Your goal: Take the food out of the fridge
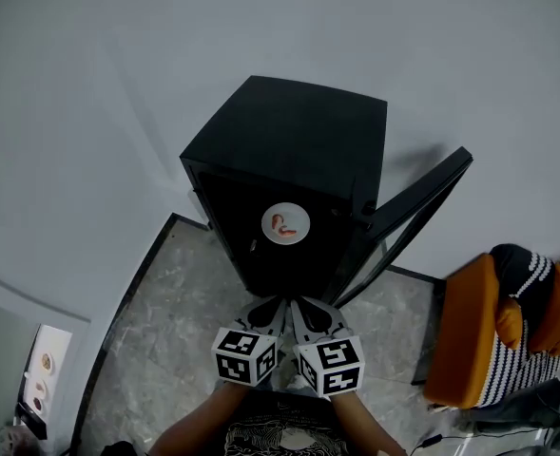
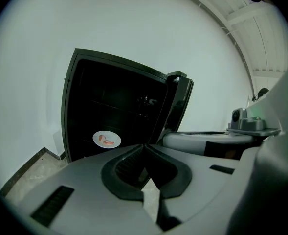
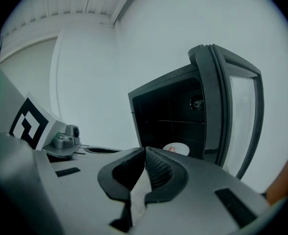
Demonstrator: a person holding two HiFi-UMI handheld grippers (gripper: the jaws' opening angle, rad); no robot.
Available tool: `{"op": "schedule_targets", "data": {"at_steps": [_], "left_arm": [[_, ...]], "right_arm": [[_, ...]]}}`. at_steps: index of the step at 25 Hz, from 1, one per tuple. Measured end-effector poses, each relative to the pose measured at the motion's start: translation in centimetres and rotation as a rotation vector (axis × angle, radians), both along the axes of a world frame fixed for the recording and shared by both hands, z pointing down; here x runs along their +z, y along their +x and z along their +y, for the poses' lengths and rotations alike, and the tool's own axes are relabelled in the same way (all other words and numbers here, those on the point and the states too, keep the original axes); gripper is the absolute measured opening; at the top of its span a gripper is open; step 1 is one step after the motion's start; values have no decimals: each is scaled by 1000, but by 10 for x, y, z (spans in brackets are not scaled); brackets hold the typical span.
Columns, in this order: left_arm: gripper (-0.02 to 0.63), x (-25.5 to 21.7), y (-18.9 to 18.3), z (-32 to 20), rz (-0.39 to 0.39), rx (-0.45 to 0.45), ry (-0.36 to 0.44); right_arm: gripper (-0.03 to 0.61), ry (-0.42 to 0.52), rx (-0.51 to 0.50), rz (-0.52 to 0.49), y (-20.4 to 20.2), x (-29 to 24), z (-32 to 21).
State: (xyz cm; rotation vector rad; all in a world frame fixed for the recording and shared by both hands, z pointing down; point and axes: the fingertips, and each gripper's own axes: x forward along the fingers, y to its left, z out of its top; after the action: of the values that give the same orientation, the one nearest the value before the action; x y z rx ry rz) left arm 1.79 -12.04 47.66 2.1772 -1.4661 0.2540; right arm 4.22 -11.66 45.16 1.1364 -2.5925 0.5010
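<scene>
Fridge (image 1: 297,131) interior dark; food (image 1: 285,224) indistinct

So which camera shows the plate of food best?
The head view: the plate is whole, food facing the camera. The left gripper view shows it obliquely; the right gripper view, only its upper part.

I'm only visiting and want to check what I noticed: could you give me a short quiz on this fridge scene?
1. True or false: the fridge has its door open.
2. The plate of food sits: A) on top of the fridge, B) inside the fridge, C) beside the fridge.
3. Fill in: the left tongs and right tongs are both ____ and hold nothing.
Key: 1 true; 2 B; 3 shut.
</scene>
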Motion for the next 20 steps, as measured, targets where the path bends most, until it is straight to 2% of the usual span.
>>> {"op": "schedule_targets", "data": {"at_steps": [4, 12, 20], "left_arm": [[15, 2, -2, -7, 65, -33, -6], [14, 18, -16, -28, 287, -59, -42], [14, 54, -36, -65, 604, -82, -124]], "right_arm": [[21, 4, -17, 2, 0, 0, -4], [21, 10, -17, 27, -11, 5, -18], [21, 9, 22, 83, -24, 12, -44]]}}
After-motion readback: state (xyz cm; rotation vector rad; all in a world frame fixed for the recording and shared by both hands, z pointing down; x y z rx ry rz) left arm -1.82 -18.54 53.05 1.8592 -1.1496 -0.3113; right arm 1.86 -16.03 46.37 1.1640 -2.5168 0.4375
